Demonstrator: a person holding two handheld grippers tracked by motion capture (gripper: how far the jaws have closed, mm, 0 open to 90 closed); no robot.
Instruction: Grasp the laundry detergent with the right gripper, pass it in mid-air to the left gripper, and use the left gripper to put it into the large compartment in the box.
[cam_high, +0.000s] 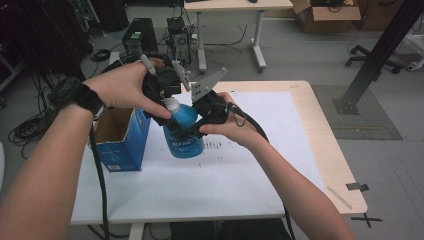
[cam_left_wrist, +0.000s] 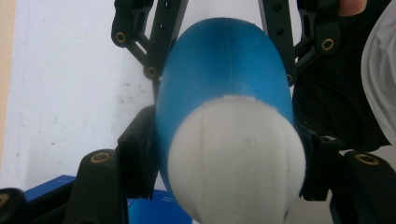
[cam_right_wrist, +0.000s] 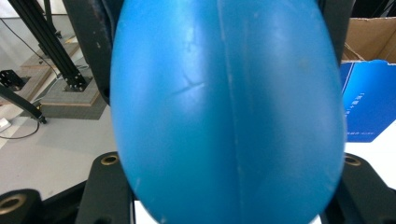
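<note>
A blue egg-shaped bottle (cam_high: 184, 132) with a white cap (cam_high: 172, 105) hangs tilted above the white mat, held from both sides. My left gripper (cam_high: 169, 114) comes from the upper left and is shut on the bottle's top, its pads pressing where the blue shoulder (cam_left_wrist: 224, 70) meets the white cap (cam_left_wrist: 233, 163). In the left gripper view my left gripper (cam_left_wrist: 228, 161) has the cap bulging toward the camera. My right gripper (cam_high: 194, 130) comes from the right and is shut on the bottle's wide body (cam_right_wrist: 229, 116). My right gripper (cam_right_wrist: 229, 182) has both jaws hidden behind that body.
An open blue cardboard box (cam_high: 122, 137) stands on the table left of the bottle, also seen as the blue box (cam_right_wrist: 369, 102). A white mat (cam_high: 240, 170) covers most of the wooden table (cam_high: 325, 130). Tape strips lie near the front right corner.
</note>
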